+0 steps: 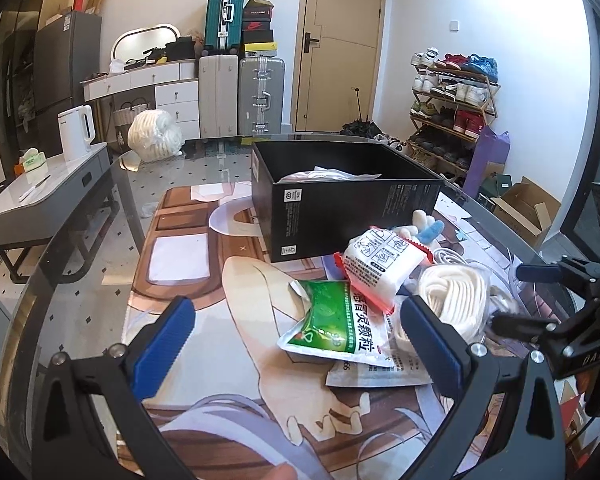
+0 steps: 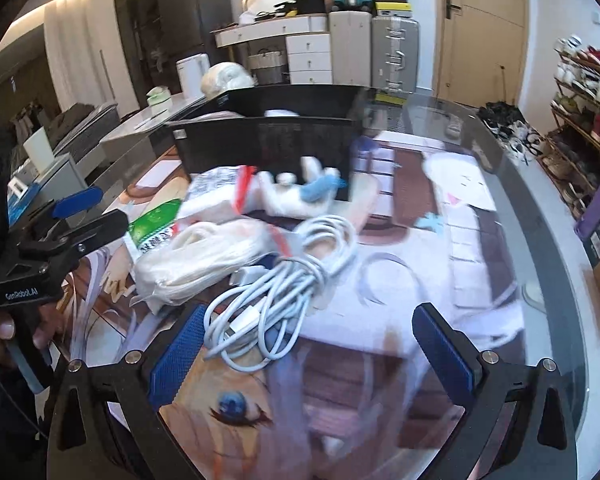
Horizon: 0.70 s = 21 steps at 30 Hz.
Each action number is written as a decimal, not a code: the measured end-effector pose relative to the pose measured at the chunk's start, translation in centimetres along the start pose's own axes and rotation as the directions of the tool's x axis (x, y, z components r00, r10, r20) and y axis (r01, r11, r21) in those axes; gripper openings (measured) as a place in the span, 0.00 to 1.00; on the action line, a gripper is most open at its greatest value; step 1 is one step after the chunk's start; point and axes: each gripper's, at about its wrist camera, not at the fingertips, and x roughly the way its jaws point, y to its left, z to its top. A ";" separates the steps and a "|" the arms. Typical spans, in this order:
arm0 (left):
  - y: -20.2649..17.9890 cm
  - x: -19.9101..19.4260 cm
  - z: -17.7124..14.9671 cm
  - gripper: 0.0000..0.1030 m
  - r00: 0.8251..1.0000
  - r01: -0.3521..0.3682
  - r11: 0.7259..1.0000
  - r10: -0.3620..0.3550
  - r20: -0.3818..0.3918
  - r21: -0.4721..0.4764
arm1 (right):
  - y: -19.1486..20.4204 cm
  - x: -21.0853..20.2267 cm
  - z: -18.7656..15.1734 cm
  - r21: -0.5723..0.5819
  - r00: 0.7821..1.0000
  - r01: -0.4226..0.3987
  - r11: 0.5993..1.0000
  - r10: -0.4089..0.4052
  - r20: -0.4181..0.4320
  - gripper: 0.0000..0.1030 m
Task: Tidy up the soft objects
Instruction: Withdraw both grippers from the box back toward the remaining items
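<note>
Two hand-held grippers hover over a glass table (image 1: 80,264) strewn with soft clutter, both with fingers spread wide and holding nothing. In the left wrist view, the left gripper (image 1: 296,338) faces a green sachet (image 1: 332,320) lying flat between its blue fingers, at about 12 o'clock and nearest of all. A white packet with red edges (image 1: 380,264) overlaps the sachet at 1 o'clock; a bagged coil of white rope (image 1: 456,296) sits at 2 o'clock. The black box (image 1: 340,208), open-topped and already holding something white, stands beyond at 12 o'clock. In the right wrist view, blurred, the right gripper (image 2: 308,354) looks onto a tangled white cable (image 2: 276,292) at 11 o'clock, the plush toy (image 2: 300,196) farther off against the box. The sachet's long axis seems to run toward 1 o'clock, roughly along the fingers, so the left gripper looks best placed to take it.
</note>
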 end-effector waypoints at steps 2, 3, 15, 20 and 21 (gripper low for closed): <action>0.0 0.0 0.0 1.00 1.000 0.001 1.000 -0.001 0.000 0.000 | -1.0 -0.1 -0.3 0.022 1.000 0.023 1.000 -0.022 -0.007 1.00; 0.0 0.0 0.0 1.00 1.000 0.001 1.000 -0.001 0.002 -0.001 | -1.6 -0.1 -0.3 0.033 0.999 0.036 0.999 -0.036 -0.008 1.00; 0.0 0.2 -0.1 1.00 1.000 0.012 1.000 -0.012 -0.005 -0.006 | -2.9 3.0 1.4 0.000 0.993 0.100 0.995 -0.100 -0.057 0.98; 0.1 0.2 -0.1 1.00 1.000 0.013 1.000 -0.013 -0.007 -0.002 | -1.8 3.4 1.9 -0.045 0.997 0.050 0.998 -0.052 -0.059 0.72; 0.1 0.2 -0.2 1.00 1.000 0.013 1.000 -0.013 -0.008 -0.003 | -1.5 3.4 2.1 -0.052 0.998 0.036 0.998 -0.039 -0.056 0.68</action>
